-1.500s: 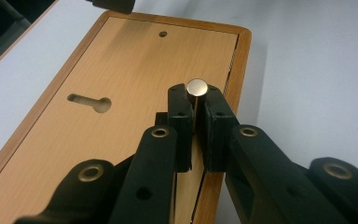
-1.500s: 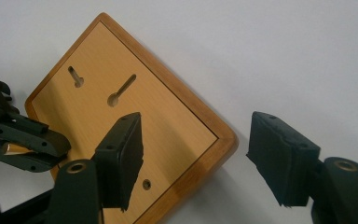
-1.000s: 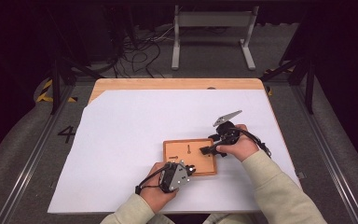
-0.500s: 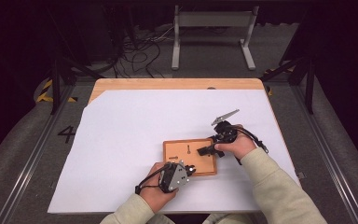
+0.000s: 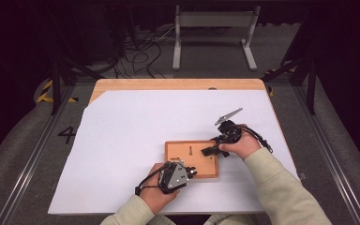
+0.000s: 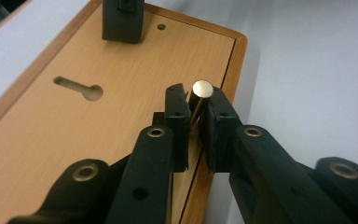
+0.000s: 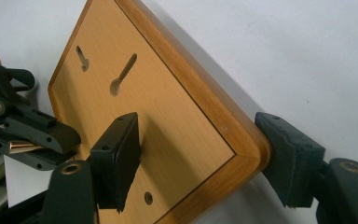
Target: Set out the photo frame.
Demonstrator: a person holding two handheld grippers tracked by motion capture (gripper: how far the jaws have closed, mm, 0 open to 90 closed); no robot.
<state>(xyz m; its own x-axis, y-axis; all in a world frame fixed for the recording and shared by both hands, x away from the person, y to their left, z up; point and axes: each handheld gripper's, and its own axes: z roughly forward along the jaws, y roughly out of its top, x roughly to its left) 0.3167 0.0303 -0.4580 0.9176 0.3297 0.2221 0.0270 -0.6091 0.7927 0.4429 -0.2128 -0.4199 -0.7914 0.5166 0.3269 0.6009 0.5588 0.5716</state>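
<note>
Right gripper [image 7: 200, 158] clamps flat wooden keyhole-slotted board [image 7: 168, 121] near counter's front edge, steadying it; left gripper [image 6: 195, 123] grasps brass pin [image 6: 198, 95] for insertion.

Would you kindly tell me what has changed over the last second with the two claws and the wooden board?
Little has moved. The right claw has just been closing its jaws on a corner of the wooden board; one pad lies on its face, the other at its edge. The left claw has just eased open slightly, with the brass pin between its pads. Both hands and the board stayed where they were.
</note>
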